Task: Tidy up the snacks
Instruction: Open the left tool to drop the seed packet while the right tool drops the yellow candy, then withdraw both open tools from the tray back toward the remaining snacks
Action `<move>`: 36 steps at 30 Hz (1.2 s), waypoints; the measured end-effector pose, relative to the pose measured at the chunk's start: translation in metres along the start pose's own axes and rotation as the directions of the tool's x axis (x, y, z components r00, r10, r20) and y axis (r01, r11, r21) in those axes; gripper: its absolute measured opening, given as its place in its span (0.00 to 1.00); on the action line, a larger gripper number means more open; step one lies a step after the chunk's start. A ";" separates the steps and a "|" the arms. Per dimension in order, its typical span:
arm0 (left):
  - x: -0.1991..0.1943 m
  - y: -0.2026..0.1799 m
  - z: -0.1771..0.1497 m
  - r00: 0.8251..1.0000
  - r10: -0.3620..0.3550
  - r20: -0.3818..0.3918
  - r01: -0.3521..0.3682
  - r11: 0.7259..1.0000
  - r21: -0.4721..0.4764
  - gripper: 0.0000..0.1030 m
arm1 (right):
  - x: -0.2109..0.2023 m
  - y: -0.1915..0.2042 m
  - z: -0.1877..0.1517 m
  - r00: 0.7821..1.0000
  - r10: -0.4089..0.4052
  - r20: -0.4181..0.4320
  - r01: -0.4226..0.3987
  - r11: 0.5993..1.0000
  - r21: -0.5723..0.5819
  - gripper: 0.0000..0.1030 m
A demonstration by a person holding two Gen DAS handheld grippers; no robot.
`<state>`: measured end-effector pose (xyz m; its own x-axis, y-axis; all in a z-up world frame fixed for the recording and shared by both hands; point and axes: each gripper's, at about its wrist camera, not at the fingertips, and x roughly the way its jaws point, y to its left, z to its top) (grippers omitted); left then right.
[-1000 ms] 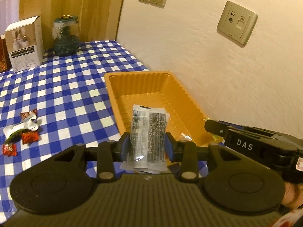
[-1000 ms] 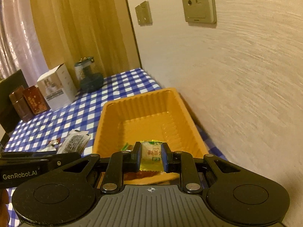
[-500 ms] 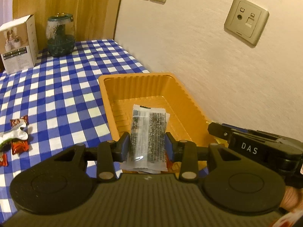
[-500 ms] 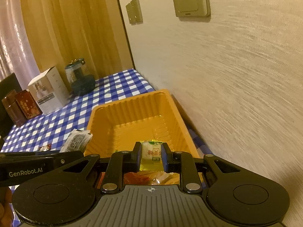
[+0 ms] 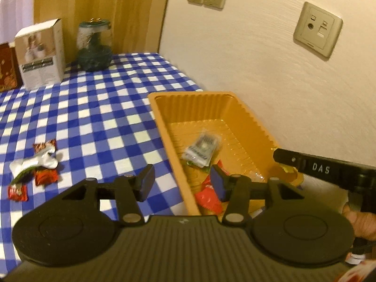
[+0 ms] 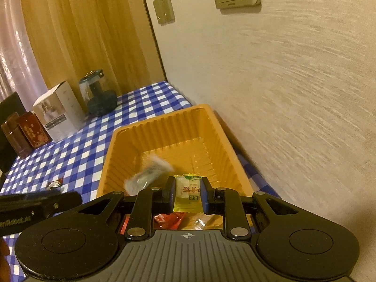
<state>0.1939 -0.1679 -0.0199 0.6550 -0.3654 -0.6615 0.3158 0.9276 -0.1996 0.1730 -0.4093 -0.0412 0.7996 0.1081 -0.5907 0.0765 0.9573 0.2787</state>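
An orange tray (image 5: 246, 115) stands on the checked cloth against the wall; it also shows in the right wrist view (image 6: 122, 138). My left gripper (image 5: 182, 183) is open and empty over the tray's near left rim. A clear packet of dark seeds (image 5: 202, 149) lies in the tray, blurred in the right wrist view (image 6: 148, 174). A red packet (image 5: 209, 197) lies at the tray's near end. My right gripper (image 6: 188, 196) is shut on a yellow packet (image 6: 188, 195) above the tray's near end.
Several red candies and a white wrapper (image 5: 35, 164) lie on the cloth at left. A white box (image 5: 40, 54), a dark glass jar (image 5: 94, 44) and brown boxes (image 6: 23, 134) stand at the back. The wall runs close along the tray's right side.
My left gripper opened and let go of the seed packet, which dropped into the tray. My right gripper, still holding the yellow packet, moved forward over the tray.
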 end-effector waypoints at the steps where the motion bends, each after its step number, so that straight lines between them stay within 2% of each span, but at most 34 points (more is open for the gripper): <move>1: -0.002 0.002 -0.002 1.000 0.000 -0.002 0.000 1.000 -0.009 0.46 | 0.000 0.001 0.000 1.000 0.001 0.001 -0.001 1.000 -0.002 0.22; 13: -0.010 0.014 -0.013 1.000 0.009 -0.012 -0.010 0.999 -0.042 0.46 | 0.004 0.009 0.007 0.999 0.034 0.020 -0.034 0.999 -0.008 0.22; 16: -0.012 0.018 -0.012 1.000 0.012 -0.009 -0.012 0.999 -0.052 0.46 | 0.003 0.005 0.007 0.999 0.037 0.032 -0.038 0.999 0.034 0.33; 17: -0.013 0.019 -0.013 1.000 0.014 -0.009 -0.015 0.998 -0.056 0.46 | 0.001 0.003 0.006 0.999 0.034 0.037 -0.036 0.998 0.052 0.43; 18: -0.014 0.021 -0.013 1.000 0.016 -0.009 -0.017 0.998 -0.060 0.46 | -0.001 0.001 0.006 0.999 0.029 0.042 -0.032 0.997 0.064 0.48; 27: -0.034 0.037 -0.025 0.999 0.045 -0.011 -0.046 0.995 -0.090 0.50 | -0.022 -0.001 -0.015 1.000 0.000 0.008 -0.001 0.993 0.116 0.50; 31: -0.048 0.043 -0.032 0.998 0.057 -0.007 -0.057 0.993 -0.099 0.56 | -0.036 0.009 -0.024 1.000 0.013 -0.005 -0.012 0.993 0.114 0.52; 36: -0.069 0.052 -0.039 0.997 0.078 -0.003 -0.078 0.992 -0.102 0.56 | -0.051 0.025 -0.030 0.999 0.032 -0.009 -0.031 0.996 0.089 0.56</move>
<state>0.1387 -0.0912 -0.0129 0.6758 -0.2914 -0.6770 0.1919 0.9564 -0.2201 0.1165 -0.3825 -0.0263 0.7961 0.1412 -0.5885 0.1045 0.9257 0.3635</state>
